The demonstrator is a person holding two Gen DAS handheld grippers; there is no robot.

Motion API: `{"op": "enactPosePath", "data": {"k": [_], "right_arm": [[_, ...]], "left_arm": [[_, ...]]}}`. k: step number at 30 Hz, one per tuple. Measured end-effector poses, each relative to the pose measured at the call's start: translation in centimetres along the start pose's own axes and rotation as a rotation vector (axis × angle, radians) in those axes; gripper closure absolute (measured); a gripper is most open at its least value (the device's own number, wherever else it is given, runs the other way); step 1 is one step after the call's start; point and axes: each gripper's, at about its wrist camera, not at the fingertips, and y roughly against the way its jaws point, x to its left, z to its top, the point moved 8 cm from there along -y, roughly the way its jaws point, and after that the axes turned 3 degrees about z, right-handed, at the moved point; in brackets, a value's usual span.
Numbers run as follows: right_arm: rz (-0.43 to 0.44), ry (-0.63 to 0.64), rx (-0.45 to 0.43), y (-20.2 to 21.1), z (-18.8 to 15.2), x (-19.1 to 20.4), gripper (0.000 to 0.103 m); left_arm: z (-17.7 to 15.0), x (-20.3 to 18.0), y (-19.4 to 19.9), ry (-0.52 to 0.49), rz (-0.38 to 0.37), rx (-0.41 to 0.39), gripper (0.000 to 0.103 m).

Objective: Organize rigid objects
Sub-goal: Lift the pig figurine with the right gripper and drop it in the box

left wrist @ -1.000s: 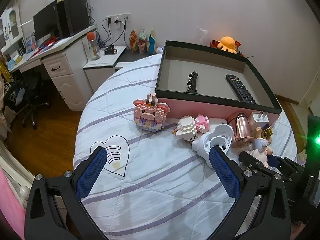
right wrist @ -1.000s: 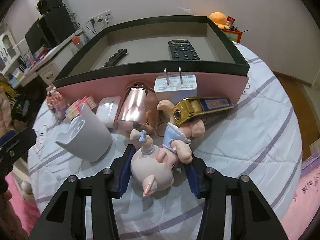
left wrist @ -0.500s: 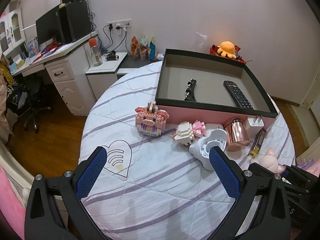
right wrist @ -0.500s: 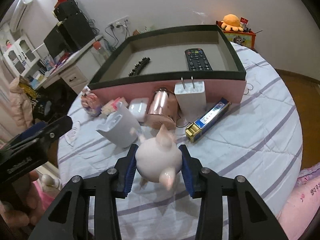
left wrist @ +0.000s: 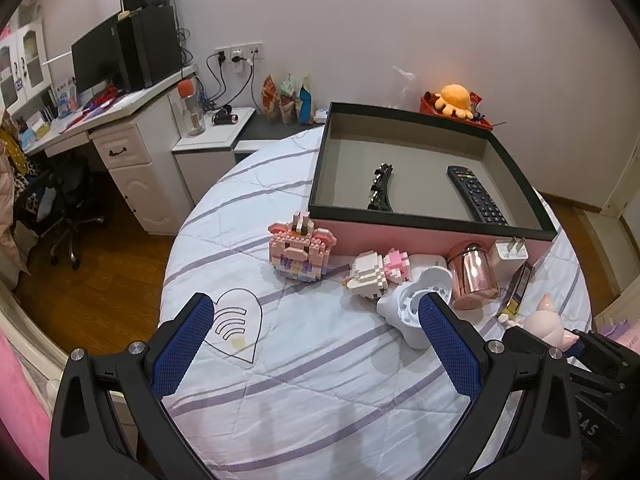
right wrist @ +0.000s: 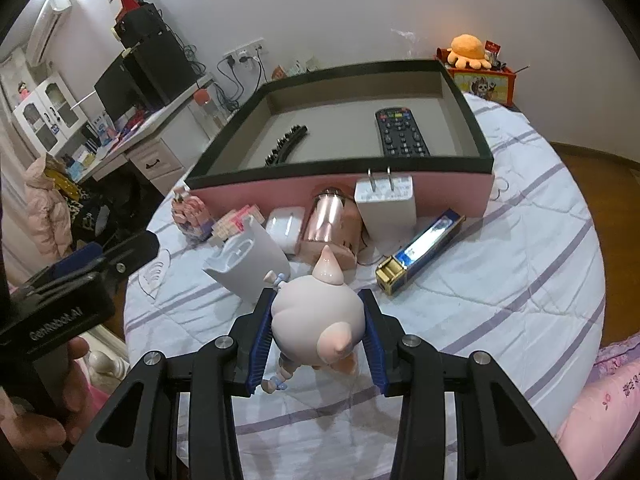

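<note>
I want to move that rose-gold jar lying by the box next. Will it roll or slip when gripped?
The rose-gold jar looks round and lies on its side, so a nudge would probably roll it. Its glossy surface may slip between pads. Neighbours crowd both sides, the white charger among them.

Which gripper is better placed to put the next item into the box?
Right. The right gripper is already shut on the pig figurine, facing the box. The left gripper is open and empty over the bedspread.

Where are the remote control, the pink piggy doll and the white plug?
remote control (right wrist: pixel 401 133), right wrist view, on its button face.
pink piggy doll (right wrist: pixel 318 312), right wrist view, on its round body.
white plug (right wrist: pixel 387 209), right wrist view, on its front face.
</note>
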Motion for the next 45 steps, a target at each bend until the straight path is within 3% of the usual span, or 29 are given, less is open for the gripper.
{"op": "enactPosePath", "data": {"k": [10, 18, 25, 32, 43, 44, 45], "right_arm": [[0.009, 0.054, -0.118, 3.3, 5.1, 1.8, 0.061], [-0.036, 0.075, -0.178, 2.3, 11.2, 0.7, 0.062], [-0.056, 0.059, -0.13, -2.8, 14.8, -1.1, 0.062], [-0.06, 0.053, -0.039, -7.7, 14.6, -2.2, 0.062], [-0.093, 0.071, 0.008, -10.1, 14.7, -2.8, 0.061], [-0.101, 0.077, 0.014, -10.2, 14.8, -2.7, 0.055], [-0.107, 0.082, 0.021, -10.3, 14.7, -2.7, 0.036]], "left_arm": [[3.7, -0.7, 1.0, 0.008, -0.017, -0.076, 0.0], [7.7, -0.9, -0.7, 0.012, -0.003, -0.113, 0.0], [10.1, -0.9, -3.9, 0.017, 0.01, -0.108, 0.0], [10.3, -1.7, -7.3, 0.009, -0.004, -0.06, 0.0], [10.3, -1.5, -8.8, 0.014, -0.008, -0.04, 0.0], [10.3, -1.5, -8.8, 0.015, -0.009, -0.039, 0.0], [10.2, -1.5, -8.7, 0.016, -0.009, -0.04, 0.0]]}}
